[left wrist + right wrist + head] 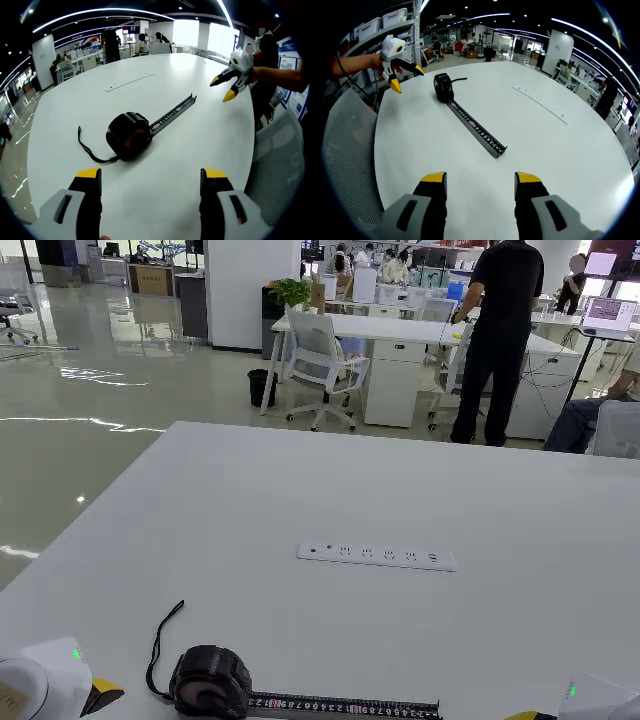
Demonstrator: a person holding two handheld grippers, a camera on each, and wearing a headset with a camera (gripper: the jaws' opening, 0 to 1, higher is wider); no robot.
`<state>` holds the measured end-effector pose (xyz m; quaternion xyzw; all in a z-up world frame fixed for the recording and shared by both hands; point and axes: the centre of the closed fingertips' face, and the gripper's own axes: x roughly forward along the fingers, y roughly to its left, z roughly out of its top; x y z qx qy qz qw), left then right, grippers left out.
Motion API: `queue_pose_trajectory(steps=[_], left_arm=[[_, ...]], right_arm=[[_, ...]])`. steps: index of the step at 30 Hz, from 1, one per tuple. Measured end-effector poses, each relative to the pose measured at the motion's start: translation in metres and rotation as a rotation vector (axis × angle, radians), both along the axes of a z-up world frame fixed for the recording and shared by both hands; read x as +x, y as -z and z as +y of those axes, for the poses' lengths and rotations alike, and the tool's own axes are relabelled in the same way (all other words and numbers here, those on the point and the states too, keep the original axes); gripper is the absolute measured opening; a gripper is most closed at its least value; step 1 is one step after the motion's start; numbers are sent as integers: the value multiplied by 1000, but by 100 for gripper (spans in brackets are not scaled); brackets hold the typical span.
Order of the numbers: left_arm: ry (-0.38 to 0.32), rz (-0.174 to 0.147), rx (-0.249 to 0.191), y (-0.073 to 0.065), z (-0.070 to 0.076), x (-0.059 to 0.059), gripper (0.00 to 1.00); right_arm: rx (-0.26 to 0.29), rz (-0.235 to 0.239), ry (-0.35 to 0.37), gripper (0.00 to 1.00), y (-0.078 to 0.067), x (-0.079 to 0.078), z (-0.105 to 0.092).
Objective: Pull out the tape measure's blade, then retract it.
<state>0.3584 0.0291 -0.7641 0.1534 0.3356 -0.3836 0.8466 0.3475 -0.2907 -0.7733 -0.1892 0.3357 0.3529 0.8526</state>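
Black round tape measure (128, 136) mid-frame, nearest the wide left tongs (151, 173); blade (175, 111) runs toward wide right tongs (480, 177).

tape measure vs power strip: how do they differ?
The tape measure is black, with a round case and its blade drawn out; the power strip is white, flat and straight. The tape measure lies near the person's edge, the power strip farther in. Both rest on the white table.
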Motion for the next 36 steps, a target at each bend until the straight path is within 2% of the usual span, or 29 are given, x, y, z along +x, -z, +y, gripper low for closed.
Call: queue_pose_trajectory(steps=[8,12,18,22,28,31,36], left_arm=[[-41,-30,-29,-11,-4,-4,80],[-35,-35,-35,-14,-9,-8,81],[-63,-55,-78,-22,-14,-12,84],[-73,-71,-88,-24,-14,-11,86],[-87,-70,-114,-22,-17,-11,88],[-91,-69,-120,-21,-20,-13,91],[-96,-76,-128,-25,-24,-15,96]], right_arm=[[29,-18,40,61,-5,-7,7],[42,-27,57,65,-7,-10,12],[81,-44,93,72,-11,-14,22],[106,-63,105,77,-16,-15,28],[155,-97,128,85,-26,-12,34],[182,-100,140,87,-28,-14,37],[197,-93,148,90,-27,-20,39]])
